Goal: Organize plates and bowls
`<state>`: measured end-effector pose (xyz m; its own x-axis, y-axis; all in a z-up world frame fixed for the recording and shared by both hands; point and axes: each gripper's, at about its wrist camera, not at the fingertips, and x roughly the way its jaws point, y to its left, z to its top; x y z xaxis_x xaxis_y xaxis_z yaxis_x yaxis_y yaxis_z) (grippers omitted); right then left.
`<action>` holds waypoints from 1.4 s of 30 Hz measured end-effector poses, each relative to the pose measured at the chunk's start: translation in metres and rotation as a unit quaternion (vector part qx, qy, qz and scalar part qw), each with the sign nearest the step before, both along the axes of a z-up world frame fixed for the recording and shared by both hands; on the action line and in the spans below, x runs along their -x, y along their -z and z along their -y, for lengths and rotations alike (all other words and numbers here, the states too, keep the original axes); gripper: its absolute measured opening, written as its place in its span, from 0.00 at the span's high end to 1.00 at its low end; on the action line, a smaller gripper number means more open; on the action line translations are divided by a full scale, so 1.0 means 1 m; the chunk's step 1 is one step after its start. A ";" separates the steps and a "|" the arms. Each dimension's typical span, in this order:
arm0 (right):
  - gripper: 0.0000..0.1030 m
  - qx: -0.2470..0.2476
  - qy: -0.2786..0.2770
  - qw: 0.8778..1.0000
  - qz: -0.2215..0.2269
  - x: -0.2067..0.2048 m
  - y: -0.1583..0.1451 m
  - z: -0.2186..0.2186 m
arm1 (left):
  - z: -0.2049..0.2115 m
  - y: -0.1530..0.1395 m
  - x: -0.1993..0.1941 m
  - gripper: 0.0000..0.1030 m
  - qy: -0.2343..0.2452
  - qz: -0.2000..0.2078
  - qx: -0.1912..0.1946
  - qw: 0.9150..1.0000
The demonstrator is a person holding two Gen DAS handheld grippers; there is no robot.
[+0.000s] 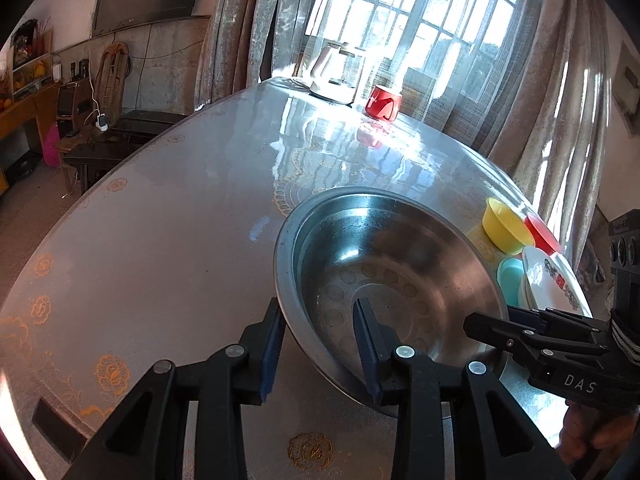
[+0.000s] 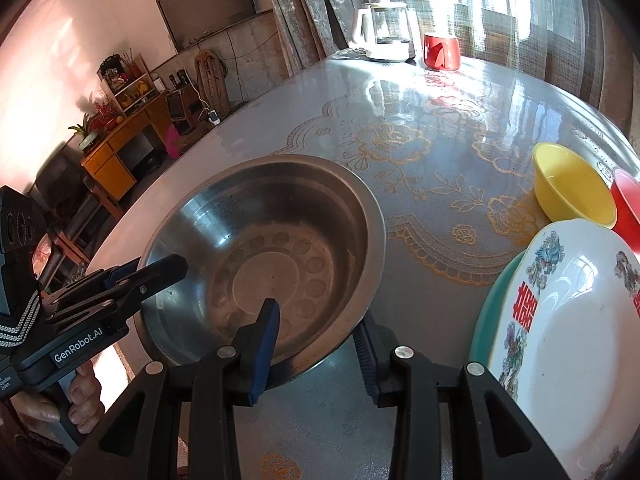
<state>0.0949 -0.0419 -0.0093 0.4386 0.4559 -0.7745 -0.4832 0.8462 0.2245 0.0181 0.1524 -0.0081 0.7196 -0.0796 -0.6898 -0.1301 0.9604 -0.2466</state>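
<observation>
A wide steel basin (image 1: 400, 264) (image 2: 260, 240) sits on the round table near its front edge. My left gripper (image 1: 320, 308) (image 2: 156, 272) straddles the basin's left rim, one finger inside and one outside, with a visible gap at the pads. My right gripper (image 2: 318, 316) (image 1: 492, 320) straddles the near right rim, its pads against the wall inside and out. To the right, a white patterned plate (image 2: 568, 340) (image 1: 548, 280) lies on a teal plate (image 2: 488, 312) (image 1: 510, 276). Behind them stand a yellow bowl (image 2: 572, 188) (image 1: 504, 228) and a red bowl (image 2: 628, 208) (image 1: 542, 232).
A red cup (image 2: 442, 52) (image 1: 383, 103) and a white kettle (image 2: 386, 36) (image 1: 332, 76) stand at the table's far edge by the curtained window. The lace-patterned tablecloth (image 2: 420, 140) stretches between them and the basin. A person's hand (image 2: 80, 396) grips the left tool's handle.
</observation>
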 end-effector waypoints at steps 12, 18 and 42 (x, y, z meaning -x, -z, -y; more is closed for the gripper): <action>0.60 -0.036 0.029 0.999 0.009 0.009 -0.010 0.031 | -0.001 -0.012 0.008 0.56 -0.018 0.014 -0.019 1.000; 0.60 -0.081 0.047 0.996 0.011 0.012 -0.018 0.054 | 0.005 -0.021 0.010 0.56 -0.013 0.021 -0.027 0.999; 0.60 -0.187 0.245 0.951 0.009 -0.038 -0.038 0.206 | 0.105 -0.053 -0.055 0.49 0.111 0.024 -0.042 0.993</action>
<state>0.1330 -0.2484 0.0292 0.6803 0.4353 -0.5896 -0.0577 0.8338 0.5490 0.0727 0.0470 0.0450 0.7225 -0.1839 -0.6665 0.0965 0.9814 -0.1661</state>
